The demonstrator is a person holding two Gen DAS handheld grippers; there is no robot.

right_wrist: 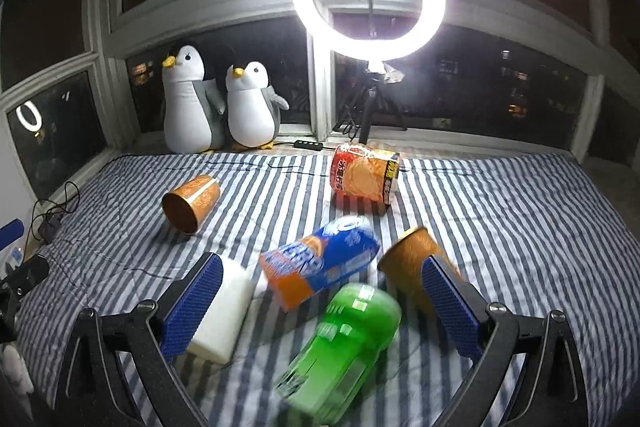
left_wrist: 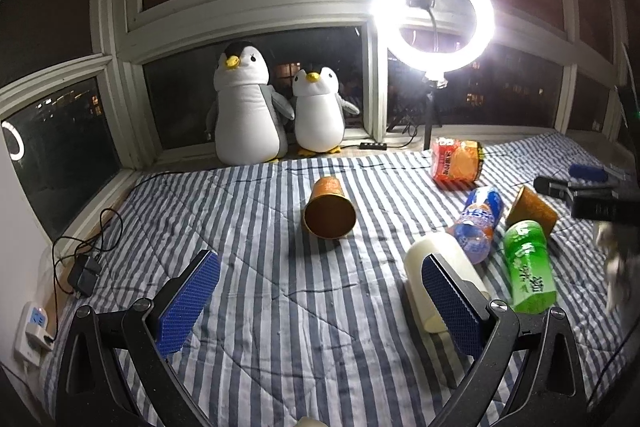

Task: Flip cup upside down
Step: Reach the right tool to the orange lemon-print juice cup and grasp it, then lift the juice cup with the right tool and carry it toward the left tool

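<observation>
An orange paper cup [left_wrist: 330, 209] lies on its side on the striped blanket [left_wrist: 280, 287], mouth towards me; it also shows in the right wrist view [right_wrist: 191, 203]. A second orange cup [left_wrist: 532, 209] lies at the right, next to my right gripper's right finger [right_wrist: 416, 275]. A white cup [left_wrist: 440, 279] lies on its side by my left gripper's right finger; it shows in the right wrist view too [right_wrist: 224, 319]. My left gripper [left_wrist: 320, 307] is open and empty. My right gripper [right_wrist: 320, 311] is open and empty above the bottles.
A green bottle [right_wrist: 344, 347], a blue-orange bottle [right_wrist: 320, 261] and a red noodle tub [right_wrist: 366, 177] lie on the blanket. Two plush penguins [left_wrist: 276, 107] and a ring light [left_wrist: 432, 15] stand at the window. Cables and a charger [left_wrist: 82, 277] lie at the left edge.
</observation>
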